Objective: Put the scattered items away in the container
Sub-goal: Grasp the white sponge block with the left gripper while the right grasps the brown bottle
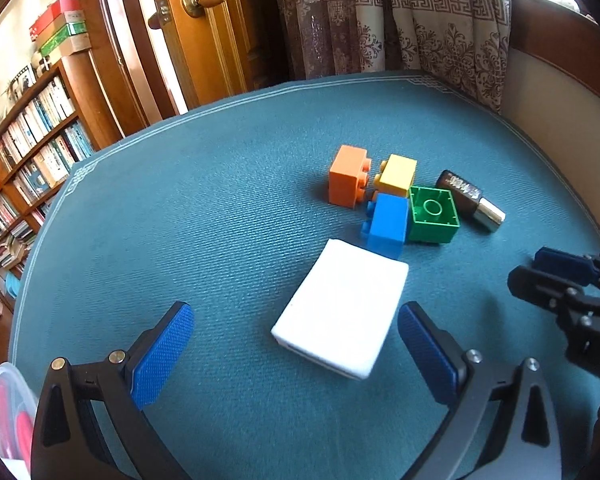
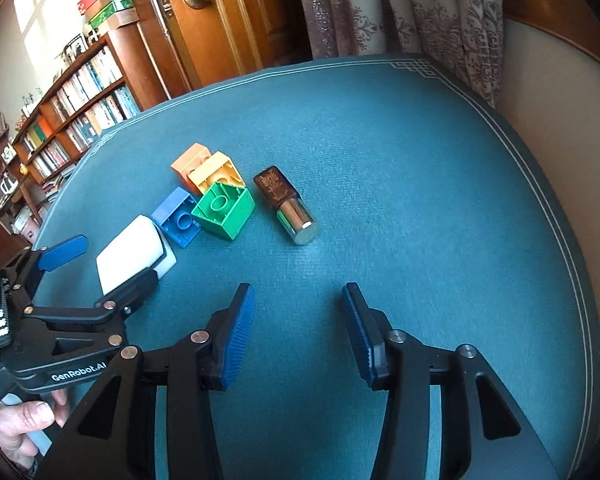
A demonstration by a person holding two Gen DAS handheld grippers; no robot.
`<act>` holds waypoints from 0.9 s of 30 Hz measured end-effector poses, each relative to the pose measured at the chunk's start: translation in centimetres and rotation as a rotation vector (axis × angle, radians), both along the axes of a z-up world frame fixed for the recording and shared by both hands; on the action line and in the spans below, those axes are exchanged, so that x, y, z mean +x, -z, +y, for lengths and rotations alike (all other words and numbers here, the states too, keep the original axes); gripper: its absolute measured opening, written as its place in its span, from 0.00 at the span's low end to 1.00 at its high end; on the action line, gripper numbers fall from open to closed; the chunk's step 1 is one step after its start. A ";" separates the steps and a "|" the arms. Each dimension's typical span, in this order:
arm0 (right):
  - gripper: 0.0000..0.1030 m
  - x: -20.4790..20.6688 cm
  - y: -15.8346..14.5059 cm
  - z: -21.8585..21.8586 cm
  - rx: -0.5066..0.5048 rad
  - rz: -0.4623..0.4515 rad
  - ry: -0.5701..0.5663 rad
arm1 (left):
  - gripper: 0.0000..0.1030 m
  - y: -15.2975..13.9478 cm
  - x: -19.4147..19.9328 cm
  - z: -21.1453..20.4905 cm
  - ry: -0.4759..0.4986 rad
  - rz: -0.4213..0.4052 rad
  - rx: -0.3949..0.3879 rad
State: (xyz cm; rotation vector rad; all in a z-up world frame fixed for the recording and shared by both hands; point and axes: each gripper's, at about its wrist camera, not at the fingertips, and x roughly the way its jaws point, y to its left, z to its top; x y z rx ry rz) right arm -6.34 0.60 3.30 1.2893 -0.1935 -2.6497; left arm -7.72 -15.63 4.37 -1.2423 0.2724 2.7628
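A bench covered in teal cloth carries a small cluster of scattered things. Toward the far middle lie four toy bricks, touching or nearly so: an orange brick, a yellow brick, a blue brick and a green brick turned hollow side up. Just right of the green one a small dark bottle with a silver cap lies on its side. Nearer than the bricks, with its far corner just beside the blue brick, sits a flat white box.

The left gripper hovers low over the bench with its blue pads spread wide, the white box just ahead of the gap between them – nothing is pinched. The right gripper is also spread and holds nothing; it points across bare cloth toward the bottle. In the right wrist view a hand grips the left tool's handle.

At the near left edge of the left wrist view sits a clear plastic tub with red contents; whether this is the intended container cannot be told.

The step in hand looks like the left gripper taking the white box. To do it well, square the pads to the box's two long sides, lower until they straddle its thickness, and close firmly before lifting – the box is broad and smooth, so a grip near one corner could let it swing or slip. Avoid nudging the blue brick.
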 end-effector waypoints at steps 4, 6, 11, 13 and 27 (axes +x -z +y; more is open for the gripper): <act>0.47 -1.1 -0.1 0.1 -0.003 0.009 -0.003 | 0.99 0.5 -0.4 -0.1 -0.001 -0.006 0.026; 0.47 -1.6 -0.1 -0.1 0.000 0.016 -0.005 | 0.99 0.9 -0.7 -0.4 -0.002 -0.015 0.044; 0.47 -3.7 -0.4 -0.4 0.011 0.036 -0.012 | 0.94 1.1 -0.7 -0.4 0.020 -0.017 0.074; 0.47 -4.4 -0.5 -0.7 0.019 0.050 -0.019 | 0.88 1.1 -0.6 -0.2 0.040 -0.019 0.086; 0.25 -6.6 -0.5 -2.5 0.071 0.091 -0.062 | 0.53 0.9 0.0 1.1 0.093 -0.012 0.123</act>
